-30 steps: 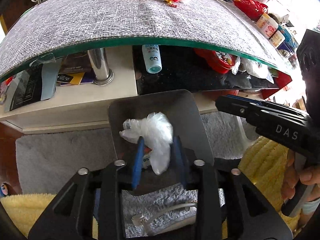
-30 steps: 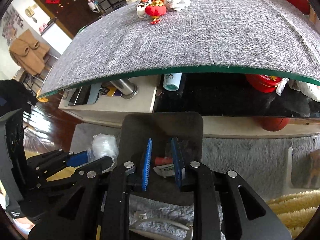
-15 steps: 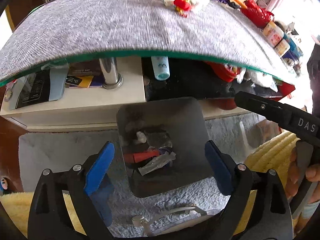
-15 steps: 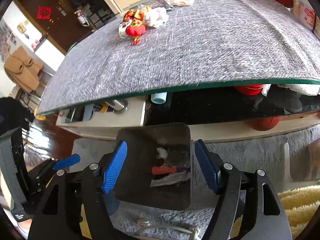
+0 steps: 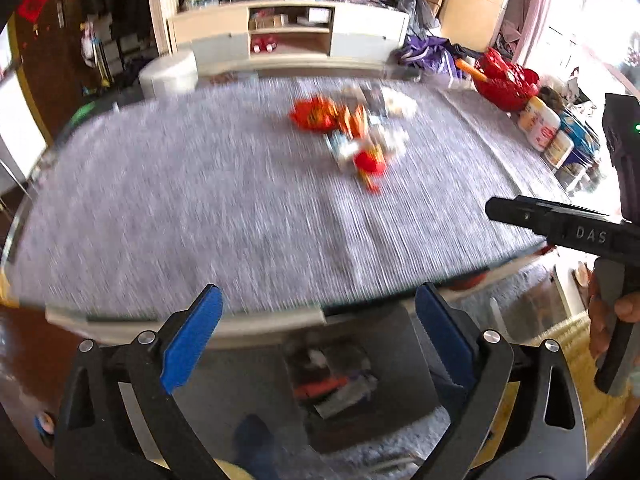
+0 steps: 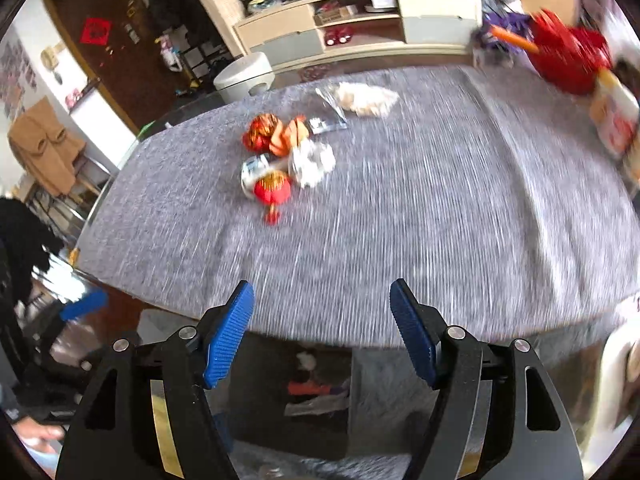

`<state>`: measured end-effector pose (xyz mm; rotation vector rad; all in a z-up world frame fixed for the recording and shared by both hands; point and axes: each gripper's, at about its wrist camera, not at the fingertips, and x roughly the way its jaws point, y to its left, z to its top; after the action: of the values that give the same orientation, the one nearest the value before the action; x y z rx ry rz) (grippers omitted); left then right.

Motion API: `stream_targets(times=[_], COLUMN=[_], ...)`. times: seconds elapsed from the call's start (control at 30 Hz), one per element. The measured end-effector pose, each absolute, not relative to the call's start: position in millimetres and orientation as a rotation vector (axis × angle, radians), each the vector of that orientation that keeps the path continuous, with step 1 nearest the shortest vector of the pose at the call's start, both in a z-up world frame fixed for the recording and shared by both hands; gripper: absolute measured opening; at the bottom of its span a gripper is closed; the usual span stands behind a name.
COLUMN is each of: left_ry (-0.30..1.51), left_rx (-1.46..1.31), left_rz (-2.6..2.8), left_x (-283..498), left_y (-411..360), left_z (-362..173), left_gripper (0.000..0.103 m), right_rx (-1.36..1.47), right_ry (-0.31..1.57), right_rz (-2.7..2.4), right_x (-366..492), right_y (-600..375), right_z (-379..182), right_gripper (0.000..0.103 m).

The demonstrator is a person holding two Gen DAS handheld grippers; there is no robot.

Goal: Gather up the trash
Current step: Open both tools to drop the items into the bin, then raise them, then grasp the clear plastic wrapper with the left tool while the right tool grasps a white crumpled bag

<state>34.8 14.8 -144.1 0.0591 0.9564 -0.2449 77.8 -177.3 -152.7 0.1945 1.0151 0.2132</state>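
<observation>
Grey-matted table (image 5: 224, 216) now fills both views, blurred by camera motion; half a second ago both cameras looked down under its edge into the bin. Left gripper (image 5: 318, 332) is spread wide and empty, the white bag it pinched one second ago gone from its pads. Right gripper (image 6: 322, 330) is likewise wide and empty. Just beyond both, at bottom centre of each frame, the bin (image 5: 400, 396) sits below the table edge with a red item and wrappers inside; the white bag itself cannot be made out there. Farther out, upper centre of the frame, a trash pile (image 5: 356, 136) lies on the mat: red ornaments, a small can, crumpled white paper, a clear wrapper. Judgement: one drop is finished and both tools are swinging up toward that pile, so more collecting remains.
</observation>
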Motion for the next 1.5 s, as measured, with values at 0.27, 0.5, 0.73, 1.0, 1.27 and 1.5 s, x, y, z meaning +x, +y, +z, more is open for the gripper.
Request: stream_targets(times=[0.27, 0.5, 0.73, 1.0, 1.27, 1.5], left_ry=[0.953, 0.932, 0.963, 0.996, 1.048, 1.038], left_rx=[0.029, 0.09, 0.138, 0.121, 0.124, 0.131], left_rz=[-0.26, -0.269, -0.36, -0.436, -0.453, -0.463], left_x=[103, 147, 167, 188, 201, 198], left_y=[17, -1, -22, -37, -41, -41], left_z=[-127, -136, -165, -181, -196, -196], left_gripper=[0.093, 0.085, 0.056, 0.044, 0.015, 0.005], right_rx=[0.161, 0.268, 0.291, 0.287, 0.256, 0.24], right_ry=[1.016, 1.051, 1.054, 1.093, 1.096, 1.062], right_rz=[0.232, 0.282, 0.266, 0.28, 0.285, 0.268], right_x=[135, 179, 203, 212, 214, 207], right_y=[-171, -172, -172, -164, -161, -162], right_z=[-149, -177, -188, -201, -203, -195], right_gripper=[0.072, 0.054, 0.04, 0.036, 0.013, 0.01])
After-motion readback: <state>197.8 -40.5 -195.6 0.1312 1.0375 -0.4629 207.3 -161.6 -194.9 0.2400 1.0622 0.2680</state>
